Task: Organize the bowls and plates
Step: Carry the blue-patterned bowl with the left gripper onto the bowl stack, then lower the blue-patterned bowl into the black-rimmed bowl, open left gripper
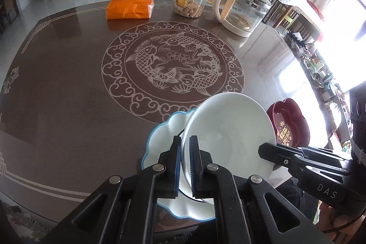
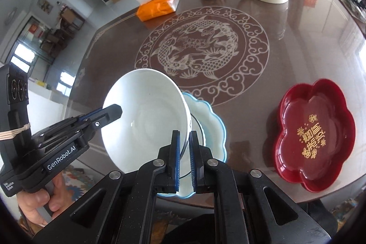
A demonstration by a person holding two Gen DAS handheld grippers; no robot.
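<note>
While both grippers clamp opposite rims of the white bowl (image 2: pixel 146 120), it hangs tilted over the blue-rimmed scalloped plate (image 2: pixel 212 129) at the table's (image 1: pixel 68 88) near edge. The left gripper (image 1: pixel 185 161) and right gripper (image 2: pixel 184 157) each pinch the rim between blue pads. A red lobed dish (image 2: pixel 313 136) lies beside, toward the right edge.

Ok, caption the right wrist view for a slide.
Both grippers clamp the white bowl by its rim above the blue-edged plate; red tray alongside.
</note>
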